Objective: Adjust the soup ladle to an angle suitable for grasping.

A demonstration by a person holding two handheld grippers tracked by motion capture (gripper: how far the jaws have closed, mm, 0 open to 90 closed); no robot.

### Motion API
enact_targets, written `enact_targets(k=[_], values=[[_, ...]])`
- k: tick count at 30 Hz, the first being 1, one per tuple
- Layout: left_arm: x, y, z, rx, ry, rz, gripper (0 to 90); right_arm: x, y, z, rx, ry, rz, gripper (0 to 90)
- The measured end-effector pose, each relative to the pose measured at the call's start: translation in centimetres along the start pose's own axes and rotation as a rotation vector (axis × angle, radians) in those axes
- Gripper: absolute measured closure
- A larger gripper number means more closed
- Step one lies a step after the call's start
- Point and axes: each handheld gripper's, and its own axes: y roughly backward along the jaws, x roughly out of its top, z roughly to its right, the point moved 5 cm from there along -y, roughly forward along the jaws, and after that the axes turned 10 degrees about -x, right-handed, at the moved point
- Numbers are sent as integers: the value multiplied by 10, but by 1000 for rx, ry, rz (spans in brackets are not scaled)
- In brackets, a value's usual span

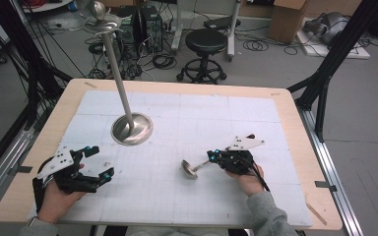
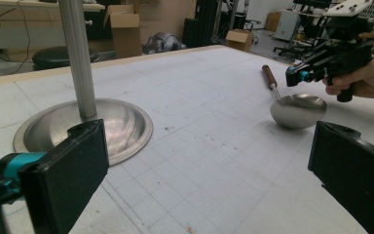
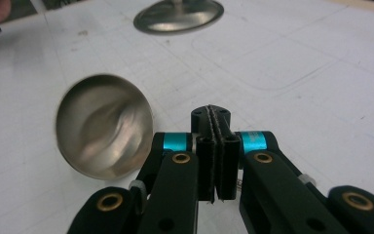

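The ladle (image 1: pixel 191 168) is lying on the worktop (image 1: pixel 285 105) in front of the person's right side, its steel bowl resting on the gridded mat and its long axis running from the bowl toward the right gripper (image 1: pixel 215 156). In the left gripper view the brown handle (image 2: pixel 269 76) is angling away from the bowl, toward that gripper. In the right gripper view the jaws are pressed flat together with no gap, and the bowl (image 3: pixel 104 126) is sitting just left of them; whether the handle is pinched between them cannot be told, since it is not visible there.

The left gripper (image 1: pixel 96 161) is resting well apart on the opposite side, its jaws spread wide and holding nothing. The stand (image 1: pixel 131 129), with its round base and tall post, is standing between and beyond the 2 grippers. The right hand is by far the nearer to the ladle, so any lift toward the stand would probably fall to it, carrying the bowl up and leftward.
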Motion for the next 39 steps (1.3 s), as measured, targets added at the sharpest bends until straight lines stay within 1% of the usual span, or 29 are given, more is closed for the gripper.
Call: enact_targets(k=[1, 3, 4, 8, 10, 11, 14, 16, 18, 21, 23, 26, 28, 29, 30, 34, 35, 37, 39], values=[[0, 0, 0, 1, 0, -2, 17, -1, -2, -1, 2, -3, -17, 897], [0, 0, 0, 0, 1, -4, 17, -2, -5, -1, 2, 1, -25, 897], [-1, 0, 0, 0, -1, -7, 17, -4, -10, -2, 4, 2, -45, 897], [-1, 0, 0, -1, 3, -11, 17, -3, -17, -3, 2, 4, -52, 897], [-2, -1, -1, -2, 3, -14, 17, -2, -20, -5, 6, -4, -63, 897], [-2, -1, -1, -1, 3, -15, 17, -1, -23, -6, 9, 0, -67, 897], [-2, -1, 0, -2, 7, -18, 17, 0, -29, -8, 0, 6, -85, 897], [-3, -1, 0, -1, 8, -18, 17, 2, -33, -10, 3, -6, -90, 898], [-3, -1, 0, -3, 6, -24, 17, 3, -38, -12, 0, -3, -105, 898], [-4, -1, 0, -3, 9, -28, 17, 2, -45, -15, -5, 18, -144, 898], [-5, -1, 0, -4, 11, -35, 17, 2, -47, -16, -11, 38, -157, 898], [-5, -1, 0, -4, 13, -43, 17, 1, -50, -16, -19, 51, -185, 898], [-5, -1, 0, -5, 10, -42, 17, -1, -52, -19, -24, 78, -212, 898], [-5, -1, 0, -5, 10, -42, 17, -1, -52, -20, -32, 92, -216, 898], [-5, -1, 0, -5, 10, -43, 17, -1, -52, -20, -31, 92, -216, 899], [-6, -1, 0, -5, 9, -45, 17, -1, -51, -18, -22, 67, -218, 899], [-6, -1, 0, -6, 11, -45, 17, -2, -51, -18, -21, 57, -226, 899], [-6, -1, 0, -5, 8, -49, 17, -2, -50, -16, -12, 33, -228, 899], [-7, -1, 0, -6, 12, -53, 17, -3, -48, -14, 0, -4, -237, 899]])
